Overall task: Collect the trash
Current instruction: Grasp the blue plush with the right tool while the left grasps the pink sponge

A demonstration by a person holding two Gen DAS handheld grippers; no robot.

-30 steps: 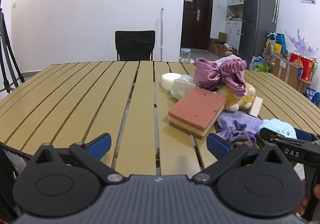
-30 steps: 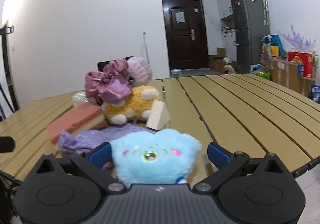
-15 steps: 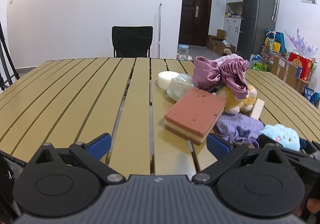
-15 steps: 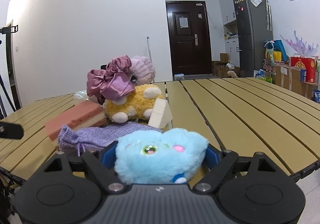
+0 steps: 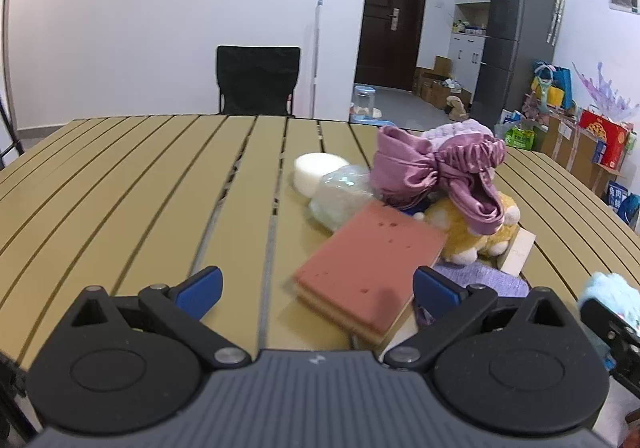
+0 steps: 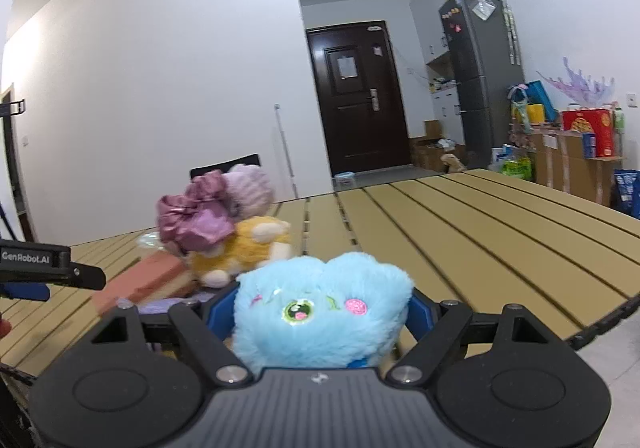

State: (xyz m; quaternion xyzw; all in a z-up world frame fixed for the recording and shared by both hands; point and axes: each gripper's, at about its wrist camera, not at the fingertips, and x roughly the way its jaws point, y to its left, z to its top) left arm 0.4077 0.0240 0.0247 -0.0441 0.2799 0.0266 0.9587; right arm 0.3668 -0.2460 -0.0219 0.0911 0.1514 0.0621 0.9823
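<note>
A fluffy blue plush toy [image 6: 324,288] sits between the blue pads of my right gripper [image 6: 320,314], which is shut on it just above the near table edge. The same toy [image 5: 612,296] shows at the far right of the left wrist view. My left gripper [image 5: 316,284] is open low over the slatted table [image 5: 120,188]. A pink sponge block [image 5: 372,256] lies just ahead of its right finger, untouched. Behind the sponge are a clear crumpled plastic bottle [image 5: 340,196], a white round block [image 5: 316,170], a purple satin bow [image 5: 436,168], a yellow plush [image 5: 476,236] and a purple knitted pouch [image 5: 484,280].
A beige wedge [image 5: 518,252] leans by the yellow plush. A black chair [image 5: 258,80] stands behind the table's far edge. Boxes and bags [image 5: 592,144] line the right wall beside a grey fridge [image 5: 516,36]. The table's left half holds nothing.
The right gripper's jaws came in from wide and closed on the blue plush, which now sits a little higher. The left gripper moved closer to the pink sponge.
</note>
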